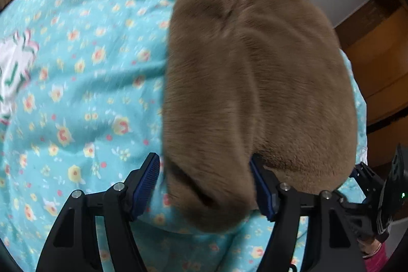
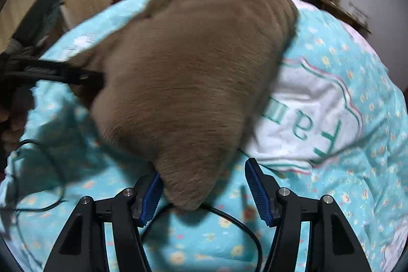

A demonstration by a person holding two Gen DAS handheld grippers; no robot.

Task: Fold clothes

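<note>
Brown fleece garment between both grippers' spread fingers

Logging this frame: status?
Both claws open, left and right, each straddling a near corner. Brown garment folded on bedspread. Cable underneath right.

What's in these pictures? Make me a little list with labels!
garment: fuzzy brown garment, lying in a folded heap
surface: turquoise flowered bedspread with a white lettered patch
left gripper: open, one corner of the garment between its fingers
right gripper: open, another corner between its fingers
extra: black cable on the bedspread
</note>
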